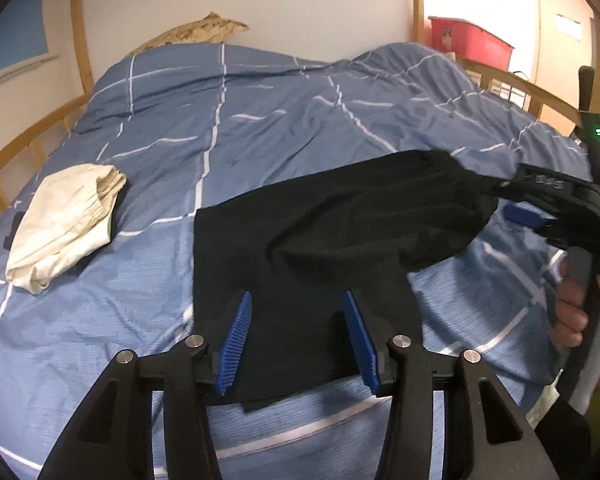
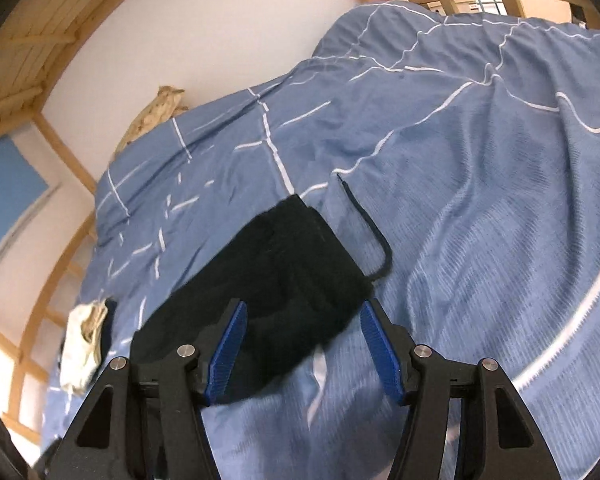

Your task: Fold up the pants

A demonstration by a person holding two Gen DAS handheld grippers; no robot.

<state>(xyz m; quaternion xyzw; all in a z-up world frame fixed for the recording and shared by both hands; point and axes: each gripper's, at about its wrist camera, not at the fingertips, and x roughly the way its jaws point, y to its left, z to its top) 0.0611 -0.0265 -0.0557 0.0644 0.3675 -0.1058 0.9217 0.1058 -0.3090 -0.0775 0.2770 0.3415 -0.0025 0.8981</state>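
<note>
- Writing: I see pale characters on the body of the right gripper [image 1: 518, 216] in the left wrist view, too blurred to read. A white label on the red bin [image 1: 466, 42] is equally unreadable.
- Left gripper [image 1: 298, 338]: I have it angled down over the near edge of the pants [image 1: 320, 232]; its jaws stand apart with black cloth lying under the gap, and the ribbed blue pads [image 1: 236, 344] do not press on it.
- Right gripper, own view [image 2: 304, 350]: angled down, jaws apart, pads clear of the cloth; the folded end of the pants [image 2: 284, 272] lies partly between them, ungripped.
- Hand [image 1: 572, 304]: wrapped around the right gripper's handle at the frame's right edge.
- Pants: black, soft, matte, folded into a rough rectangle, lying flat on the duvet [image 1: 160, 128]. A dark drawstring [image 2: 374, 236] curls out beside them.
- Duvet: blue with thin white grid lines, rumpled.
- Cream garment [image 1: 64, 226]: bundled, elastic waistband showing, well apart to the left.
- Bed frame [image 1: 80, 40]: light wood, slatted.
</note>
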